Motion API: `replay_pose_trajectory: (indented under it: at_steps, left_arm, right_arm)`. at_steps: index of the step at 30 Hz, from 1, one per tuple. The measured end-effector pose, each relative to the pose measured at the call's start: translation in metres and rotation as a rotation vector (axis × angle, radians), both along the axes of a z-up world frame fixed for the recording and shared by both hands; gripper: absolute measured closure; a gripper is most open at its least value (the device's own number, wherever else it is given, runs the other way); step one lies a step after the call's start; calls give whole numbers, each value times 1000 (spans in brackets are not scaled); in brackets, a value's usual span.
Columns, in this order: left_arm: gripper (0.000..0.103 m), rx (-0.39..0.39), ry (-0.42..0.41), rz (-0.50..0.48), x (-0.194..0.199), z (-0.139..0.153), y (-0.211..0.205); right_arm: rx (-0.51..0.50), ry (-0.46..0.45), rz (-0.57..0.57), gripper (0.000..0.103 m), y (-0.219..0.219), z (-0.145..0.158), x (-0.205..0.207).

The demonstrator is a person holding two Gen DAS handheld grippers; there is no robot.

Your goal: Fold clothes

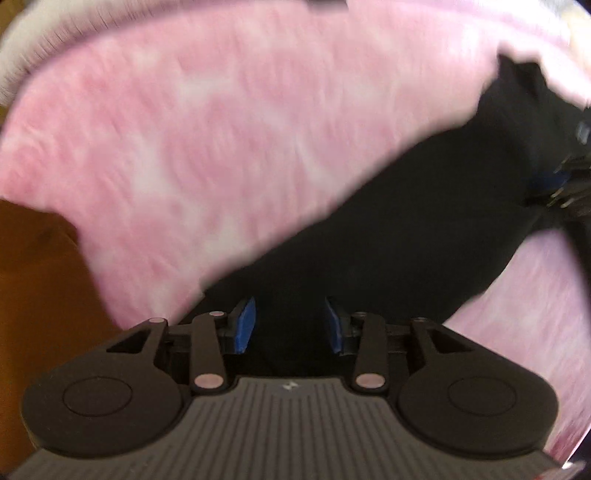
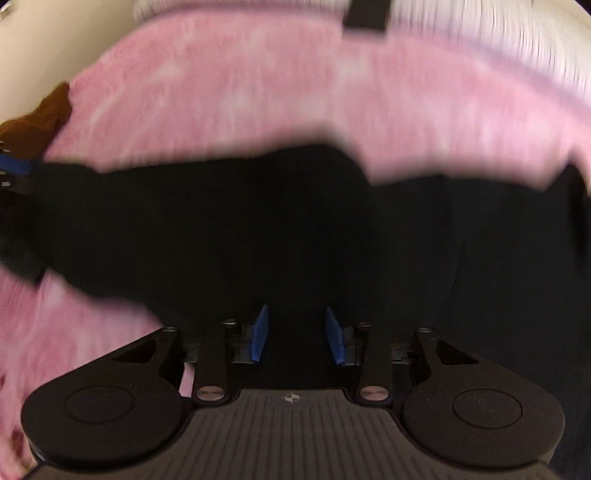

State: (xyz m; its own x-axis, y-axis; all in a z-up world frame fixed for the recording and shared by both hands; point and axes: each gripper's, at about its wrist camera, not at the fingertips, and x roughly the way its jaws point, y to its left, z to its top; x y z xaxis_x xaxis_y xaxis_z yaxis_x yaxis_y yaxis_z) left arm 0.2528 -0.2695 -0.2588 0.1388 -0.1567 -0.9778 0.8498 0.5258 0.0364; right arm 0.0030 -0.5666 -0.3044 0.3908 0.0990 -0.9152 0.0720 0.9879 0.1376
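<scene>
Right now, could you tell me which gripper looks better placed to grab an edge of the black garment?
Probably left gripper: the black garment's edge against the pink blanket lies just beside its open pads. Right gripper faces mid-cloth.

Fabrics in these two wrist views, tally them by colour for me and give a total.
Black: 1, the black garment under both grippers
Pink: 1, the fuzzy pink blanket it lies on
Brown: 1, the brown cloth at the blanket's edge
White: 1, the white ribbed fabric beyond the blanket
Total: 4
</scene>
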Motion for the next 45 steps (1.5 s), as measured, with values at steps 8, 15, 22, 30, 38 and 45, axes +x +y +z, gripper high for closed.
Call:
replay_pose_trajectory:
  at_steps: [8, 15, 22, 30, 38, 45]
  left_arm:
    - [69, 33, -41, 28, -7, 19, -3]
    - [68, -20, -77, -54, -54, 51, -47]
    - [65, -103, -41, -143, -140, 76, -133]
    - [58, -111, -46, -204, -276, 95, -257]
    - [57, -116, 3, -264, -420, 86, -400]
    - [52, -176, 32, -354, -485, 78, -500]
  right_arm:
    - [13, -8, -32, 52, -5, 22, -48]
    - [116, 120, -138, 45, -26, 15, -110]
    - [16, 4, -262, 44, -88, 68, -187]
    - [-95, -107, -514, 36, -270, 100, -293]
    - [-103, -160, -620, 35, -489, 116, -349]
    - [-27, -86, -557, 27, -587, 79, -316]
